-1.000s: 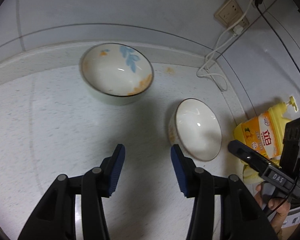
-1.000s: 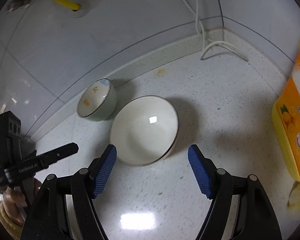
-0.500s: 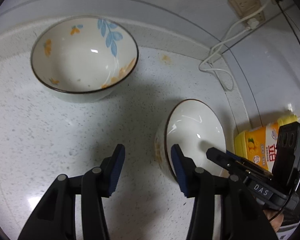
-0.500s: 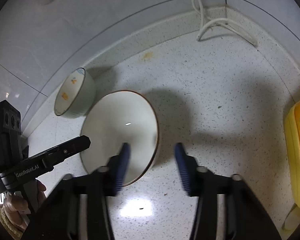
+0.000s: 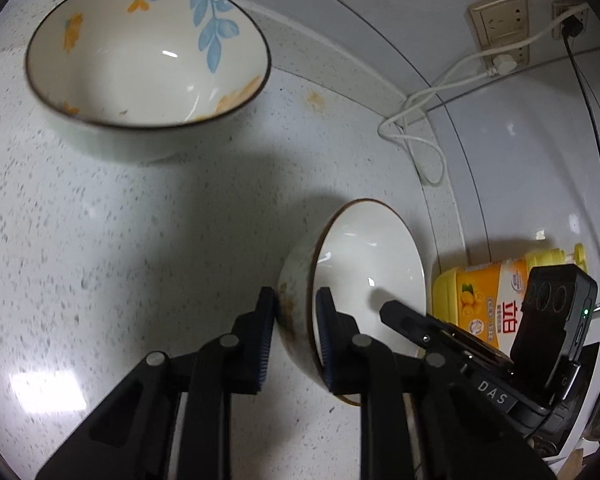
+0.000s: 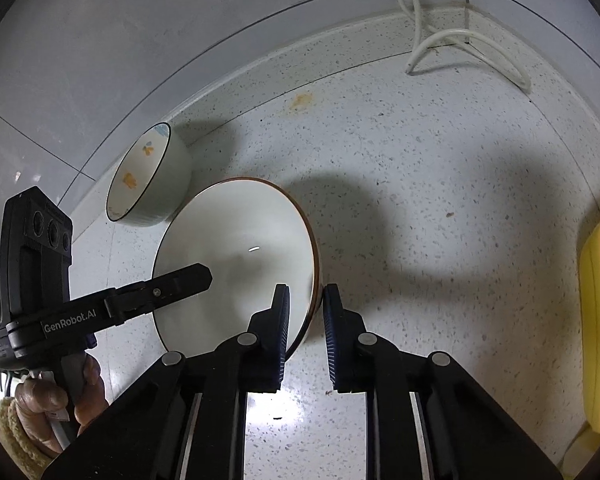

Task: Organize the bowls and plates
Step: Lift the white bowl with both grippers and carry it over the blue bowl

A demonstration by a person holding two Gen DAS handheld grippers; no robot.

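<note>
Now, from the left wrist, the left claw (image 5: 294, 320) has just been closing and pinches the near wall of the plain white bowl (image 5: 374, 256) on the counter (image 5: 100, 240), the flowered bowl (image 5: 148, 52) well behind. From the right wrist, the right claw (image 6: 305, 312) is clamped on that white bowl's opposite rim.

A yellow detergent bottle (image 5: 496, 300) stands on the speckled tabletop (image 5: 100, 240). Beyond the bottle, a looped white cable (image 5: 416, 144) lies at the wall, below a wall socket (image 5: 500, 24).

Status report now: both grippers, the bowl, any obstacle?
Left gripper, right gripper: jaws just closed on opposite rims of white bowl. Bowl on counter. Flowered bowl close behind; nothing between.
</note>
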